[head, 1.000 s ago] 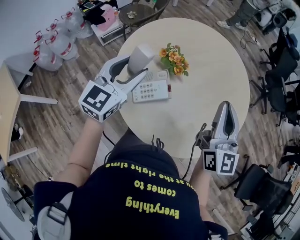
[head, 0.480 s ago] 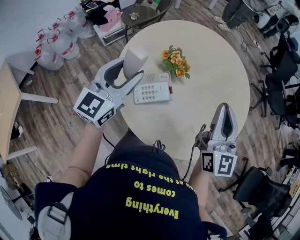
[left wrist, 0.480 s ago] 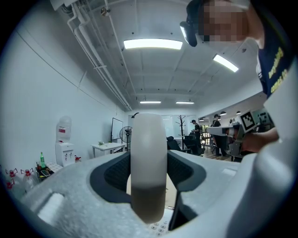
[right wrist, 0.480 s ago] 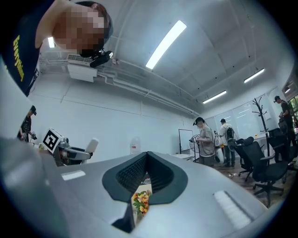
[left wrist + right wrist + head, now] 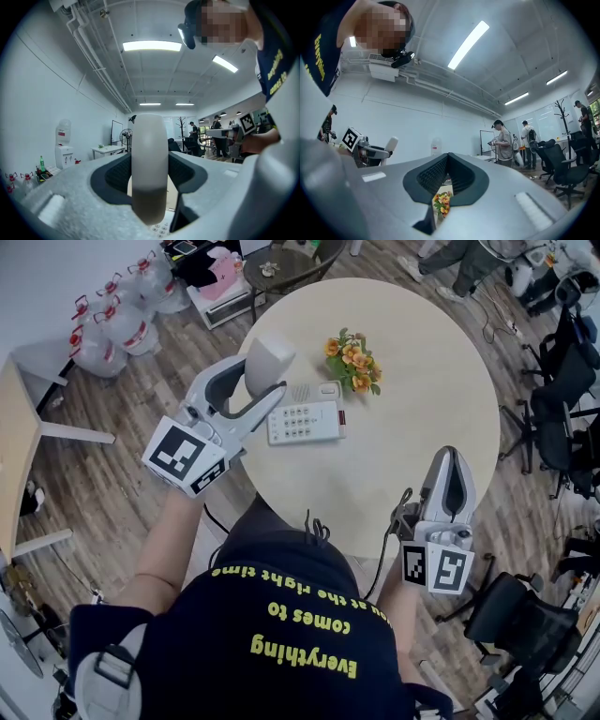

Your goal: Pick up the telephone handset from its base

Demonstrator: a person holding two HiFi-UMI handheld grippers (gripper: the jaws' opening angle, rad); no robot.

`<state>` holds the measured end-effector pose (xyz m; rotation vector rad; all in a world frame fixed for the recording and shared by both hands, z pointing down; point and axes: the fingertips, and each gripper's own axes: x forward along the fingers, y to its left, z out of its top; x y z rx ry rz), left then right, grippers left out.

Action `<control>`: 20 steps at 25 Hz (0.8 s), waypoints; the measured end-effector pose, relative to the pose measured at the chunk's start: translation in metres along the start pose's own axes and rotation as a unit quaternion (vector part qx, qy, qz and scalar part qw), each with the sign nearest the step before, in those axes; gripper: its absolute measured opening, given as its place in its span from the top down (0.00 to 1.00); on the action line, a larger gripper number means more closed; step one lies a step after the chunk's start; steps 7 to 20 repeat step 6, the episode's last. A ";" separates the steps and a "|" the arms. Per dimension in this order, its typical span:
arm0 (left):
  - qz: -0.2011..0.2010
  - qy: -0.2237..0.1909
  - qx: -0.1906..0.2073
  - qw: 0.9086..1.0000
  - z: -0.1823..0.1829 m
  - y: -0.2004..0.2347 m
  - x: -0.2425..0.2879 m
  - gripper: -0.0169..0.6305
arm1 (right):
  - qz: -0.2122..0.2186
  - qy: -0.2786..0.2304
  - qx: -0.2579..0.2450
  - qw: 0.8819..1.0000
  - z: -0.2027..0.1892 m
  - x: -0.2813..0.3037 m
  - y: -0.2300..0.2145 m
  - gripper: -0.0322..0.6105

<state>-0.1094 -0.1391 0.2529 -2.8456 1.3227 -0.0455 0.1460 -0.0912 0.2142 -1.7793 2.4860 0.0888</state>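
My left gripper (image 5: 262,371) is shut on the pale grey telephone handset (image 5: 267,359), which it holds lifted above the table's left edge. In the left gripper view the handset (image 5: 149,164) stands upright between the two jaws. The white telephone base (image 5: 303,418) with its keypad lies flat on the round table (image 5: 422,418), just right of the handset and apart from it. A strip of its keys shows below the handset in the left gripper view. My right gripper (image 5: 450,465) hovers at the table's near right edge, shut and empty.
A small bunch of orange flowers (image 5: 352,362) stands beyond the base, also seen through the right jaws as flowers (image 5: 442,201). Water bottles (image 5: 108,324) lie on the floor at left, office chairs (image 5: 562,418) at right. People stand in the room's background.
My left gripper has drawn the handset a little to the left and up, away from the base. The right gripper has stayed in place.
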 end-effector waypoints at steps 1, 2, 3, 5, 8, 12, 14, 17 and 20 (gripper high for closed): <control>0.000 0.000 0.000 1.000 0.000 0.000 0.000 0.61 | -0.001 0.000 0.000 1.000 0.000 0.000 0.000 0.93; 0.001 0.000 0.000 1.000 0.000 0.000 -0.001 0.61 | -0.001 0.000 0.000 1.000 0.000 -0.001 0.000 0.93; 0.001 0.000 0.000 1.000 0.000 0.000 -0.001 0.61 | -0.002 -0.001 0.000 1.000 0.000 -0.001 -0.001 0.93; 0.001 0.000 0.000 1.000 0.000 0.000 -0.002 0.61 | -0.003 -0.001 0.000 1.000 0.000 -0.001 0.000 0.93; 0.000 0.000 0.000 1.000 0.000 0.000 -0.003 0.61 | -0.003 -0.001 0.000 1.000 0.000 -0.002 0.000 0.93; 0.000 0.000 0.000 1.000 0.000 0.000 -0.003 0.61 | -0.003 -0.001 0.000 1.000 0.000 -0.002 0.000 0.93; 0.000 0.000 0.000 1.000 0.000 0.000 -0.003 0.61 | -0.003 -0.001 0.000 1.000 0.000 -0.002 0.000 0.93; 0.000 0.000 0.000 1.000 0.000 0.000 -0.003 0.61 | -0.003 -0.001 0.000 1.000 0.000 -0.002 0.000 0.93; 0.000 0.000 0.000 1.000 0.000 0.000 -0.003 0.61 | -0.003 -0.001 0.000 1.000 0.000 -0.002 0.000 0.93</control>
